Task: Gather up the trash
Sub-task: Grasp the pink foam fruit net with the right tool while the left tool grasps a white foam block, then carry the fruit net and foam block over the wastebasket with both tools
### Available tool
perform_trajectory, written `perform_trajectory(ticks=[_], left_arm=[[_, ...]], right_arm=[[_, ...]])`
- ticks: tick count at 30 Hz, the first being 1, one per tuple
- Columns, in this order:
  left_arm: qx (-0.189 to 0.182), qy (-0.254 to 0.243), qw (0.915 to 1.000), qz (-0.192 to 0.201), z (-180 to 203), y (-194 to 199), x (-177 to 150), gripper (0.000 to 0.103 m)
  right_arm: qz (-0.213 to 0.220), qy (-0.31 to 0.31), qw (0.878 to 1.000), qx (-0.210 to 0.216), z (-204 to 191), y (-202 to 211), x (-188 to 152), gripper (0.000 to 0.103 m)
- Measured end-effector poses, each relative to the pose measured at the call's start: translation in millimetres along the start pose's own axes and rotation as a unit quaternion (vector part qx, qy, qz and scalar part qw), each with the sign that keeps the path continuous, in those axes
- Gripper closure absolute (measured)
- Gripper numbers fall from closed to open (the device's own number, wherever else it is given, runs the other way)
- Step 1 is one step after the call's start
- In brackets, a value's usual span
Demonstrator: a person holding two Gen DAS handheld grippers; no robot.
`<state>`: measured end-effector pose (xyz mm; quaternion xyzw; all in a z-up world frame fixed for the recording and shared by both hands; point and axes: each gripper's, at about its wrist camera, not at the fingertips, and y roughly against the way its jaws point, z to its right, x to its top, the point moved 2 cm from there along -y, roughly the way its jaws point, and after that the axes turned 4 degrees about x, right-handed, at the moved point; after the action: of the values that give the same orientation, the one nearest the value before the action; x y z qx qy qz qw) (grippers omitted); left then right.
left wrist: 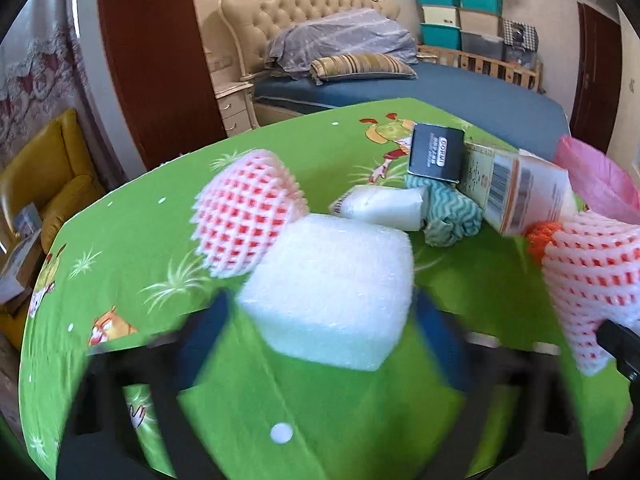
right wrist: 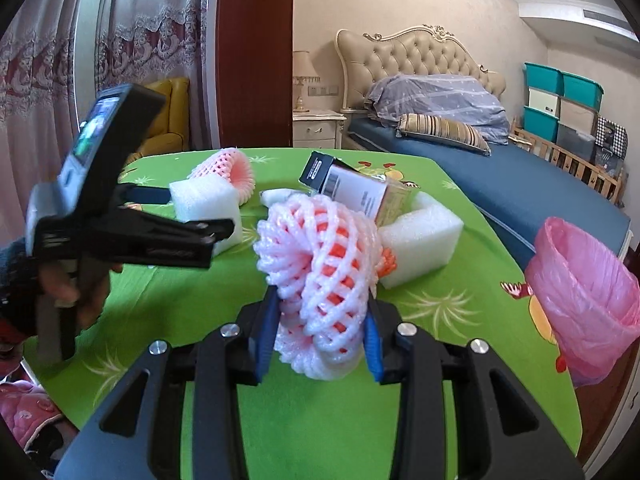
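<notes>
Trash lies on a green tablecloth (left wrist: 160, 248). My left gripper (left wrist: 320, 312) has its blurred blue fingers on both sides of a white foam block (left wrist: 332, 292), also in the right wrist view (right wrist: 206, 204); I cannot tell whether they press it. A pink foam fruit net (left wrist: 244, 216) lies just behind the block. My right gripper (right wrist: 320, 328) is shut on another pink foam net (right wrist: 320, 280), which shows at the right of the left wrist view (left wrist: 588, 272). A pink-lined trash bin (right wrist: 584, 300) stands at the table's right edge.
Behind lie a black box (left wrist: 436, 152), a printed carton (left wrist: 516, 188), a teal cloth (left wrist: 452, 212), a white packet (left wrist: 380, 204) and a second foam block (right wrist: 420, 236). A bed (right wrist: 500, 184) stands past the table.
</notes>
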<state>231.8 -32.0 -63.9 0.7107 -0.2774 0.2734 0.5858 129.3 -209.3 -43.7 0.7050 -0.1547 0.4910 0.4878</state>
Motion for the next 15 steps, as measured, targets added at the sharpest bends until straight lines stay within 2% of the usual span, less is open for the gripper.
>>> perform_trajectory(ticks=[4,8,15], left_arm=[[-0.02,-0.004,0.9994,0.029,5,16,-10,0.041],[-0.006,-0.012,0.9982,0.059,6,36,-20,0.041],[-0.018,0.01,0.997,0.074,-1,59,-35,0.04]], right_arm=[[0.003,0.001,1.0,0.007,-3,2,-5,0.067],[0.013,-0.002,1.0,0.007,-3,7,-5,0.067],[0.03,0.002,1.0,0.001,-4,15,2,0.067]])
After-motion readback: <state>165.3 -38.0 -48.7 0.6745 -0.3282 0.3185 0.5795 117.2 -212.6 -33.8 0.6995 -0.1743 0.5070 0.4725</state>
